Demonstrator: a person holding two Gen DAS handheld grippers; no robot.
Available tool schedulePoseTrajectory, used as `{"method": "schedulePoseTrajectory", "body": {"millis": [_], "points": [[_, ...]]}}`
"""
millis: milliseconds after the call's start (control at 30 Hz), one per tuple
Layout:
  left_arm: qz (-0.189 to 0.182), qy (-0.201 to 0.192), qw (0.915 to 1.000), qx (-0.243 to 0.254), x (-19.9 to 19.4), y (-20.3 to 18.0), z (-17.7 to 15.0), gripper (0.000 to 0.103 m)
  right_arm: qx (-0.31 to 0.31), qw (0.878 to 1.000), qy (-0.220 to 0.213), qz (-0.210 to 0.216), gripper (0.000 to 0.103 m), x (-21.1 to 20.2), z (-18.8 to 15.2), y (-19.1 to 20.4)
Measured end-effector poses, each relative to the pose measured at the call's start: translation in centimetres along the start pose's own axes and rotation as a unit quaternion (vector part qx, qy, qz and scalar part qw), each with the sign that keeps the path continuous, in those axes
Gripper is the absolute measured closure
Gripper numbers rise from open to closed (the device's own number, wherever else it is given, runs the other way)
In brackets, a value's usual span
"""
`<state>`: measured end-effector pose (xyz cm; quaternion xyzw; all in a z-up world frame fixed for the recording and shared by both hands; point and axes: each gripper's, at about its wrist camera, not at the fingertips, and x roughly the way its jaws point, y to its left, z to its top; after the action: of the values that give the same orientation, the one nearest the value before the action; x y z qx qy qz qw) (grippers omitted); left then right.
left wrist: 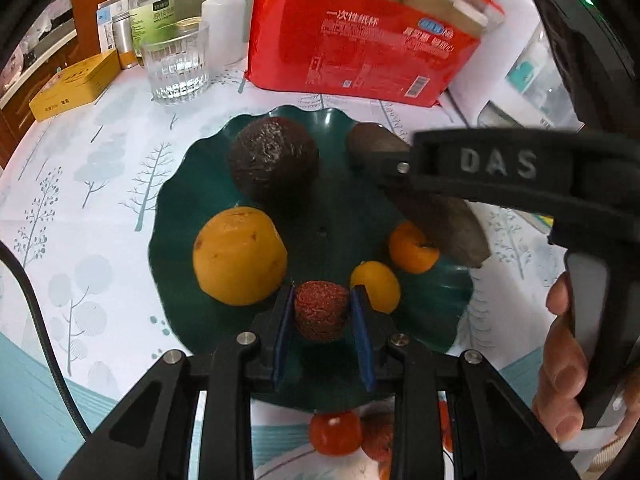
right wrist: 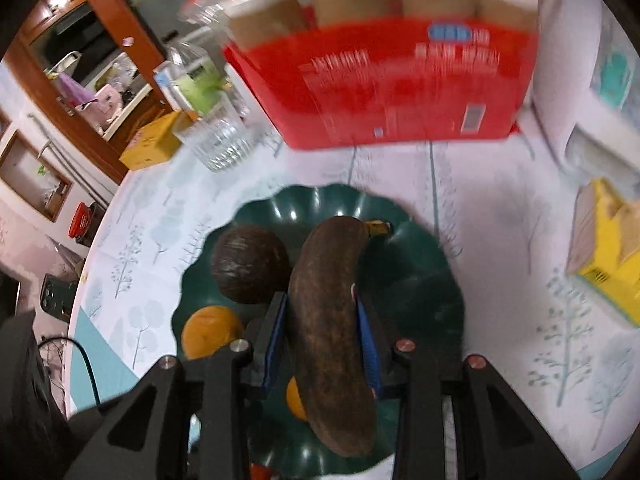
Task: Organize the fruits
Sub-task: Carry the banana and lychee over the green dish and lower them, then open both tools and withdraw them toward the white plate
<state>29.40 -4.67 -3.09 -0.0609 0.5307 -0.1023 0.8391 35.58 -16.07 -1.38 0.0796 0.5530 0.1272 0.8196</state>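
A dark green scalloped plate (left wrist: 192, 184) (right wrist: 424, 248) sits on the patterned tablecloth. My left gripper (left wrist: 322, 312) is shut on a bumpy red lychee (left wrist: 322, 310) just above the plate's near side. On the plate lie a dark round avocado (left wrist: 274, 160) (right wrist: 250, 266), a large yellow-orange fruit (left wrist: 238, 256) (right wrist: 210, 332) and two small orange fruits (left wrist: 376, 286) (left wrist: 412, 250). My right gripper (right wrist: 322, 332) is shut on a brown overripe banana (right wrist: 332, 320) (left wrist: 444, 228) held over the plate. In the left wrist view the right gripper's body crosses from the right, with a hand on its handle.
Behind the plate stand a red pack of paper cups (left wrist: 360, 40) (right wrist: 380, 80), a ribbed glass (left wrist: 176, 64) (right wrist: 222, 140), bottles (left wrist: 154, 4) and a yellow box (left wrist: 74, 84). A yellow-and-white carton (right wrist: 608, 256) lies right. A small red tomato (left wrist: 334, 432) and other fruit lie on the cloth near the plate's edge.
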Motion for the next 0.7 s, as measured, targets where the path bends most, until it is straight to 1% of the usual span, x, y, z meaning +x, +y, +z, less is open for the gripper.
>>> {"method": "schedulePoseTrajectory", "body": {"millis": [33, 133, 200, 367, 433, 467, 533, 600, 700], "points": [[0.004, 0.0, 1.0, 0.001, 0.3, 0.0, 0.0, 0.076, 0.008, 1.0, 0.003, 0.006, 0.069, 0.6, 0.0, -0.1], [0.004, 0.002, 1.0, 0.001, 0.9, -0.1, 0.1, 0.076, 0.016, 1.0, 0.011, 0.005, 0.068, 1.4, 0.1, 0.3], [0.006, 0.003, 1.0, 0.005, 0.7, 0.1, 0.1, 0.076, 0.018, 1.0, 0.025, 0.007, 0.068, 1.9, 0.1, 0.6], [0.011, 0.0, 0.9999, 0.009, 0.3, 0.5, 0.2, 0.074, 0.017, 0.999, 0.021, 0.034, 0.067, 0.7, 0.1, 0.7], [0.016, 0.0, 0.9998, 0.012, 0.0, 0.4, 0.0, 0.07, 0.01, 0.999, 0.019, 0.033, 0.066, 0.1, -0.1, 0.7], [0.018, 0.0, 0.9998, 0.013, -0.1, 0.5, 0.0, 0.067, 0.007, 0.999, 0.016, 0.03, 0.066, -0.4, -0.2, 0.6], [0.02, -0.002, 0.9997, 0.013, -0.5, 0.7, -0.1, 0.059, 0.003, 1.0, 0.01, 0.027, 0.066, -1.2, -0.6, 0.4], [0.025, -0.008, 0.9996, 0.011, -1.0, 0.9, -0.3, 0.048, -0.003, 1.0, 0.005, 0.024, 0.066, -2.0, -1.2, 0.2], [0.027, -0.012, 0.9995, 0.008, -1.9, 1.2, -0.6, 0.047, -0.011, 1.0, -0.002, 0.019, 0.066, -3.1, -2.0, 0.1]]}}
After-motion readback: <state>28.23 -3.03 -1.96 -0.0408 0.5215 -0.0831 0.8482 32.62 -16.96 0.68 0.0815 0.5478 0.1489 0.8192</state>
